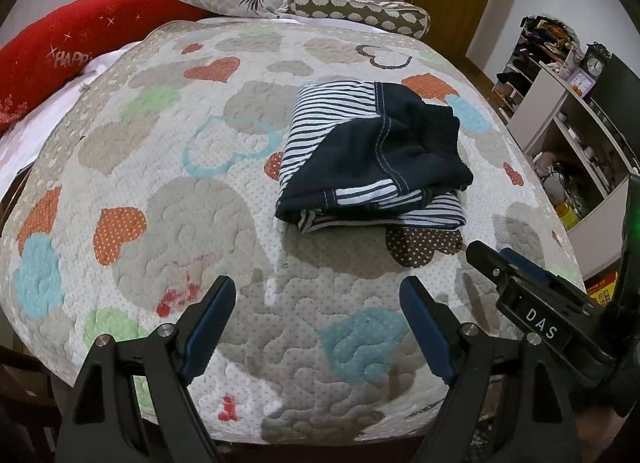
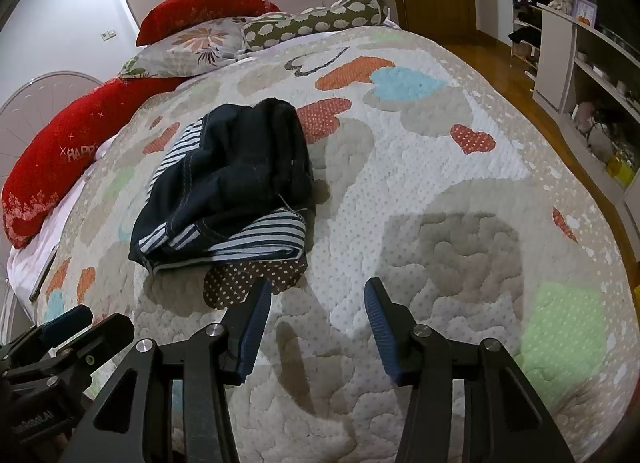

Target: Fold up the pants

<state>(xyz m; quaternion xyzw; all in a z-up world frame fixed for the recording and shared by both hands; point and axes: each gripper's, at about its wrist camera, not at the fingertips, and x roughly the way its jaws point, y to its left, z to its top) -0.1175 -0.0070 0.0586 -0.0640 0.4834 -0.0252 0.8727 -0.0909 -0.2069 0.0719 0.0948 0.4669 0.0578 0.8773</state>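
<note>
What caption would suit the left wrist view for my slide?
Folded pants lie on the heart-patterned quilt, with the open, empty left gripper in front of them.

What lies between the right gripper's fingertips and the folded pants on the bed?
Only bare quilt, with a brown dotted heart patch at the folded pants' near edge. The right gripper is open and empty, as the right wrist view shows.

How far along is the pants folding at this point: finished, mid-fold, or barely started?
It looks close to done. The pants lie on the quilt as a compact folded bundle, though the dark top layer is a bit rumpled. Nothing is in hand: the left gripper and right gripper both stand open over bare quilt, short of the bundle. What may be left is smoothing that top layer.
</note>
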